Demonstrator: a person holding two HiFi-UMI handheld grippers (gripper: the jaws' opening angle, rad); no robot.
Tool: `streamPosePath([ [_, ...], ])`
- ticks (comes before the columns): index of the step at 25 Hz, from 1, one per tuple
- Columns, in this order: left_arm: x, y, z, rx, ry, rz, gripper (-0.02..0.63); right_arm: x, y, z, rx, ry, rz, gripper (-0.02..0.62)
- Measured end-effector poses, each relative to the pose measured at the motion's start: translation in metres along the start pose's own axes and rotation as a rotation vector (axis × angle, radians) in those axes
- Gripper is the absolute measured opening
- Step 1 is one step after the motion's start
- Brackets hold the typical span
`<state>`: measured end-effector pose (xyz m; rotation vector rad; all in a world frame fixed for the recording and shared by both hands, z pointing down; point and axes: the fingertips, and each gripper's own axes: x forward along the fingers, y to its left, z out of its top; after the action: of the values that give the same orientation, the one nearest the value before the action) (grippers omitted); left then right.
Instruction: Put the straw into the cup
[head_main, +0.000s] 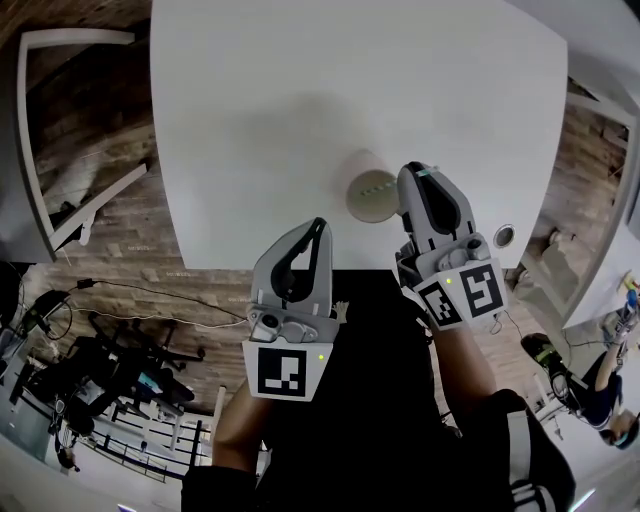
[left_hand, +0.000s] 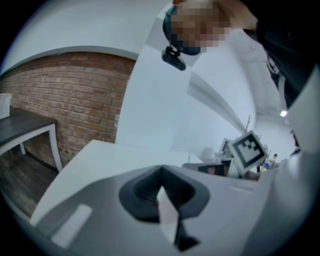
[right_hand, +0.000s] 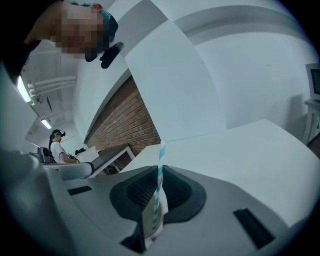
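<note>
A pale paper cup (head_main: 364, 196) stands on the white table (head_main: 300, 110), close to its near edge. My right gripper (head_main: 416, 173) is right beside the cup and shut on a teal-and-white striped straw (right_hand: 160, 170). The straw's free end reaches over the cup's mouth (head_main: 381, 185). A bit of white paper wrapper (right_hand: 151, 222) clings to the straw's lower end in the right gripper view (right_hand: 159, 200). My left gripper (head_main: 319, 226) hangs at the table's near edge, left of the cup. It is shut on a white strip of wrapper (left_hand: 167, 212), seen between its jaws in the left gripper view (left_hand: 162, 192).
A white frame (head_main: 45, 150) stands off the table's left side on the wood floor. Bikes and cables (head_main: 90, 370) lie lower left. A person (head_main: 600, 390) is at the far right. A dark side table (left_hand: 22, 125) stands by the brick wall (left_hand: 75, 90).
</note>
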<state>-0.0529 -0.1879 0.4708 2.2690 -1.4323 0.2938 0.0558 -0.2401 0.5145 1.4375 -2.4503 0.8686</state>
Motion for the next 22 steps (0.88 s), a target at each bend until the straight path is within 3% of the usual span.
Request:
streamPosePath([
  [22, -0.0021, 0.0014, 0.0052, -0.012, -0.009, -0.012, 0.003, 0.0002, -0.0051, 0.0025, -0.001, 0.002, -0.012, 0.026],
])
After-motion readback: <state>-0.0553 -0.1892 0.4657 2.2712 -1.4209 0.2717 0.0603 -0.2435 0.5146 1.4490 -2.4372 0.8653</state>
